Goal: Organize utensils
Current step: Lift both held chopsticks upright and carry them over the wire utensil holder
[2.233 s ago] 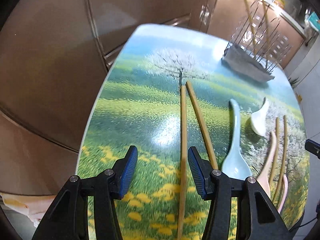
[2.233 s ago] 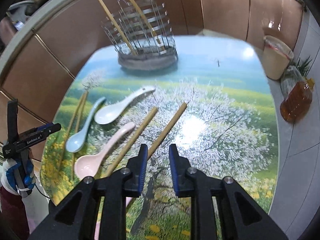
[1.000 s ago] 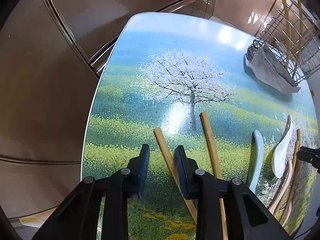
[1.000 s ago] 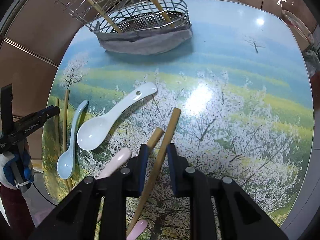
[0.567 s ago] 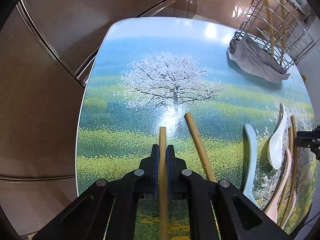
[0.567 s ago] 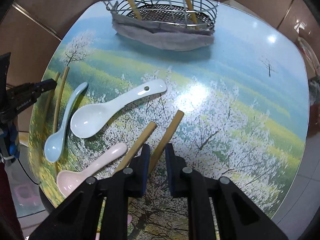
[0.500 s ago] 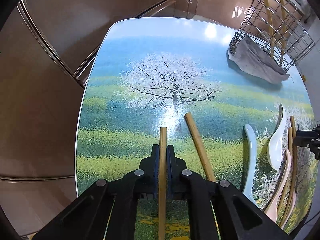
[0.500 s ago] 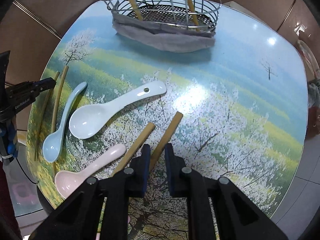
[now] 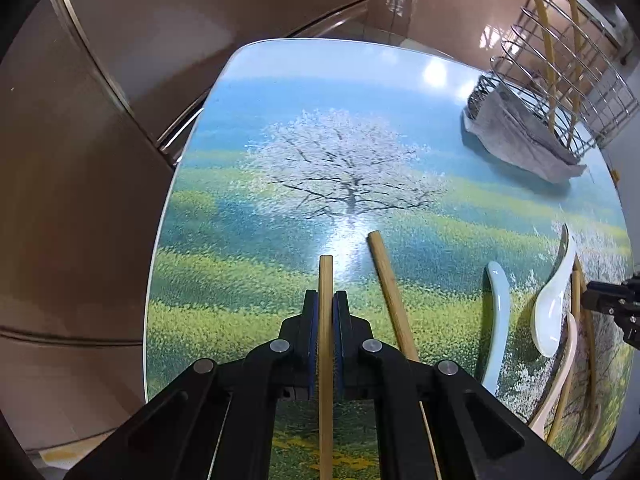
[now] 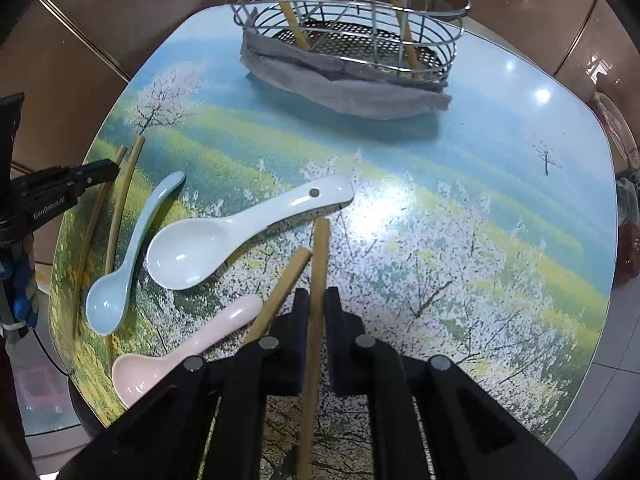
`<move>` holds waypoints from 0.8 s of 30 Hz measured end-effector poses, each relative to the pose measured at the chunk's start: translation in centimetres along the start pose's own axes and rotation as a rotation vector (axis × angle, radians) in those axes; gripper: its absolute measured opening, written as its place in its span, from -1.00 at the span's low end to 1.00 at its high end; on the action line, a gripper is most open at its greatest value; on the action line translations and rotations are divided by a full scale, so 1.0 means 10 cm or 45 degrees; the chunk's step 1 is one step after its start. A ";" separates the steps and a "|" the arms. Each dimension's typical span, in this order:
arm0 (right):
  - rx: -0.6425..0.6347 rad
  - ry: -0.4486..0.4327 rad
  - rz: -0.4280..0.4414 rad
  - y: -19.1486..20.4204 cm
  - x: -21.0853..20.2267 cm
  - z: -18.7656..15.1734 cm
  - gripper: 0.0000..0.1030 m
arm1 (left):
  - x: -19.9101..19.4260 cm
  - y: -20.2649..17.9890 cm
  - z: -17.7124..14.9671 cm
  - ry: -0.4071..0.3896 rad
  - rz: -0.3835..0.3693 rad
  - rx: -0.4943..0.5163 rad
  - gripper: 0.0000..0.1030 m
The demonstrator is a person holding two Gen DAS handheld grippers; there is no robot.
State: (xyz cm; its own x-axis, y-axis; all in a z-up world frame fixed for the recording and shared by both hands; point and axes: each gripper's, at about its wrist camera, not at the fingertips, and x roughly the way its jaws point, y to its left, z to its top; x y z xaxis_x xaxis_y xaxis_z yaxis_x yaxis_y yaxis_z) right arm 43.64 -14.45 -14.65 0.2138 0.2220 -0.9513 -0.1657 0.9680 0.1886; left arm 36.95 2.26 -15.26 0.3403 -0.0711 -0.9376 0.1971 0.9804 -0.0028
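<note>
Between each gripper's pads: round bamboo chopstick (image 9: pixel 325 280) (glossy tabletop (image 9: pixel 280 140)).

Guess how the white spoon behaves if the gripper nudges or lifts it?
The white spoon looks like glazed ceramic: likely stiff, fairly heavy for its size, chippable if dropped. Its glossy surface on the shiny table suggests it would slide or spin when pushed. Its curved handle may make a grip less secure.
</note>
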 end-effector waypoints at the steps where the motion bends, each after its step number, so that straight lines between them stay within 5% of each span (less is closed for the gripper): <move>1: 0.014 -0.018 0.006 -0.01 0.00 -0.02 -0.86 | -0.01 0.01 -0.02 -0.007 0.004 -0.010 -0.88; 11: 0.058 -0.286 0.058 -0.11 -0.32 -0.20 -0.87 | -0.40 0.17 -0.12 -0.162 -0.001 -0.135 -0.88; 24: 0.022 -0.767 0.103 -0.14 -1.26 -0.62 -0.87 | -1.42 0.20 -0.42 -0.520 -0.080 -0.263 -0.88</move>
State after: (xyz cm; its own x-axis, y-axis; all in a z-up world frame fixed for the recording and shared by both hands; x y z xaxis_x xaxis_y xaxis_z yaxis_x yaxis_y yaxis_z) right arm 35.22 -19.33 -4.39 0.7092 0.3173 -0.6295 -0.1896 0.9459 0.2632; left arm 28.61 6.00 -3.38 0.6764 -0.1576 -0.7195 0.0558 0.9850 -0.1632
